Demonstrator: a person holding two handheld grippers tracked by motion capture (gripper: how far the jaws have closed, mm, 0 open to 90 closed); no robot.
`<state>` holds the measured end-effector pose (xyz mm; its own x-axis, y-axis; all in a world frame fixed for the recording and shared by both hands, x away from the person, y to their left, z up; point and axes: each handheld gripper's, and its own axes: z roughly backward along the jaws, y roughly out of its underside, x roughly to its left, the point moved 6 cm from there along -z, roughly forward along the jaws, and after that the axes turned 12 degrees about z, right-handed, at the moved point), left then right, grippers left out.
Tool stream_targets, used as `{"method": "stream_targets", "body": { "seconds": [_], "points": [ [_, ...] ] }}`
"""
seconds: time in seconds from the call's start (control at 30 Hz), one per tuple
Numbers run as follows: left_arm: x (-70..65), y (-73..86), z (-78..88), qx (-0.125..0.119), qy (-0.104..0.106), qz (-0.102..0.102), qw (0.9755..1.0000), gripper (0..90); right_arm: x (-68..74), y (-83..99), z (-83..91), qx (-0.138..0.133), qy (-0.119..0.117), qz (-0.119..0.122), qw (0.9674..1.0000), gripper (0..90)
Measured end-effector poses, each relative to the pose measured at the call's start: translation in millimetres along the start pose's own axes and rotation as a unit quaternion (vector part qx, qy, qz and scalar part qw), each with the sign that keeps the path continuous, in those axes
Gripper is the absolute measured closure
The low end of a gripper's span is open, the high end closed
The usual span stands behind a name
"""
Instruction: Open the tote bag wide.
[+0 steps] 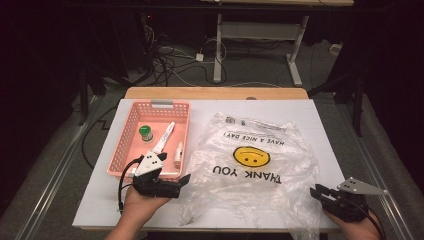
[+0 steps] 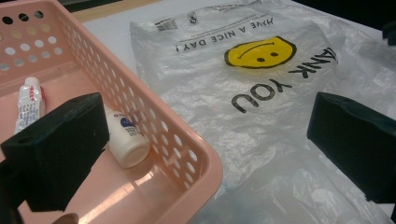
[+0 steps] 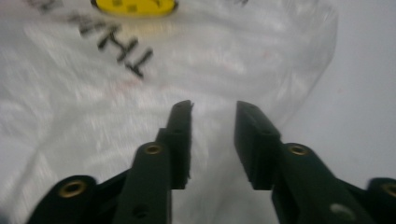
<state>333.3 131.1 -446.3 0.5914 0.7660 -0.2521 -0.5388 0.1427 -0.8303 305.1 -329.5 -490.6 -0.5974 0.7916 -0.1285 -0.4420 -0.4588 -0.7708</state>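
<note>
The right gripper [image 1: 316, 190] hovers at the near right edge of the plastic bag [image 1: 250, 165], its jaws a little apart with nothing between them. In the right gripper view the gap shows only crinkled film beneath. The left gripper [image 1: 184, 181] sits at the bag's near left edge, jaws spread wide and empty; in its own view one jaw hangs over the pink basket [image 1: 131, 122] and the other over the bag.

The bag lies flat and rumpled on the white tabletop [image 1: 320, 125], printed with a yellow smiley face [image 1: 251, 155] and "THANK YOU". The basket stands just left of it, touching or nearly so.

From the high view the basket holds a green-capped bottle [image 1: 146, 133], a white tube [image 1: 165, 137] and a small white bottle [image 1: 178, 151]. Beyond the tabletop are a dark floor, tangled cables [image 1: 170, 60] and a white desk frame [image 1: 260, 40].

The left gripper view brings out the basket's perforated wall [image 2: 154, 121] and the blue label [image 2: 125, 122] on the small bottle.
</note>
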Motion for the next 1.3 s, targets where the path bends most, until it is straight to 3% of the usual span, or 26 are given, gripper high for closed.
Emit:
{"method": "stream_targets", "body": {
  "seconds": [0.1, 0.17, 0.27, 0.3, 0.33, 0.4, 0.43, 0.53, 0.67, 0.73, 0.9, 1.0, 1.07, 1.13, 1.17, 1.2, 1.23, 1.27, 1.3],
  "points": [
    [-0.9, 0.6, 0.2, 0.0, 0.007, 0.0, 1.0, 0.0, -7.0, -15.4, 5.8, -0.034, 0.016, 0.002, 0.9993, 62.7],
    [0.7, 1.7, 0.1, 0.002, 0.001, 0.001, 1.0, 0.0, -16.8, -28.4, 3.5, -0.055, 0.025, 0.002, 0.9982, 62.7],
    [3.7, 3.9, -1.2, 0.012, -0.007, 0.0, 0.9999, 0.0, -37.1, -46.3, -11.1, -0.063, 0.033, -0.002, 0.9975, 61.6],
    [3.7, 3.9, -1.2, 0.012, -0.007, 0.0, 0.9999, 0.0, -37.1, -46.3, -11.1, -0.063, 0.033, -0.002, 0.9975, 61.6],
    [2.8, 4.8, -1.4, 0.014, -0.003, 0.0, 0.9999, 0.0, -51.8, -55.5, -27.4, -0.051, 0.034, -0.003, 0.9981, 60.8],
    [0.8, 4.4, -0.6, 0.01, -0.004, -0.006, 0.9999, 0.0, -66.9, -63.6, -44.7, -0.041, 0.036, -0.009, 0.9985, 59.4],
    [0.8, 4.4, -0.6, 0.01, -0.004, -0.006, 0.9999, 0.0, -66.9, -63.6, -44.7, -0.041, 0.036, -0.009, 0.9985, 59.4],
    [-0.6, 4.6, 0.0, 0.016, 0.003, 0.001, 0.9999, 0.0, -94.0, -77.7, -78.2, -0.023, 0.039, -0.022, 0.9987, 57.0],
    [0.4, 2.6, 4.1, 0.003, 0.004, 0.005, 1.0, 0.0, -115.6, -92.5, -109.6, -0.01, 0.031, -0.028, 0.9991, 54.1],
    [0.8, 1.7, 6.1, -0.01, -0.004, -0.001, 0.9999, 0.0, -122.8, -100.9, -123.9, -0.005, 0.02, -0.035, 0.9992, 48.4],
    [0.1, 5.6, 4.9, -0.006, -0.006, -0.001, 1.0, 0.0, -129.0, -110.6, -158.3, 0.02, 0.008, -0.04, 0.999, 23.4],
    [0.7, 6.8, 4.8, -0.006, -0.009, 0.001, 0.9999, 0.0, -125.9, -105.7, -172.9, 0.044, -0.011, -0.032, 0.9985, 22.1],
    [1.0, 7.0, 4.7, -0.005, -0.009, 0.003, 0.9999, 0.0, -123.8, -104.0, -176.1, 0.052, -0.019, -0.025, 0.9981, 23.2],
    [1.5, 7.6, 4.4, -0.004, -0.01, 0.003, 0.9999, 0.0, -117.8, -100.9, -180.7, 0.065, -0.032, -0.002, 0.9974, 31.0],
    [1.6, 7.9, 4.0, -0.003, -0.009, 0.003, 0.9999, 0.0, -115.4, -99.9, -181.8, 0.071, -0.022, 0.015, 0.9971, 35.6],
    [1.7, 8.3, 3.7, -0.002, -0.01, 0.003, 0.9999, 0.0, -113.9, -100.2, -181.1, 0.078, -0.003, 0.032, 0.9965, 51.4],
    [1.8, 8.5, 3.3, -0.001, -0.011, 0.003, 0.9999, 0.0, -113.9, -100.2, -181.1, 0.078, -0.003, 0.032, 0.9965, 51.4],
    [1.7, 8.6, 2.9, -0.001, -0.011, 0.003, 0.9999, 0.0, -112.7, -100.9, -179.8, 0.076, -0.009, 0.035, 0.9965, 61.0],
    [1.1, 8.7, 2.5, 0.001, -0.009, 0.003, 1.0, 0.0, -110.5, -101.4, -178.5, 0.073, -0.016, 0.038, 0.9965, 79.1]
  ]
}}
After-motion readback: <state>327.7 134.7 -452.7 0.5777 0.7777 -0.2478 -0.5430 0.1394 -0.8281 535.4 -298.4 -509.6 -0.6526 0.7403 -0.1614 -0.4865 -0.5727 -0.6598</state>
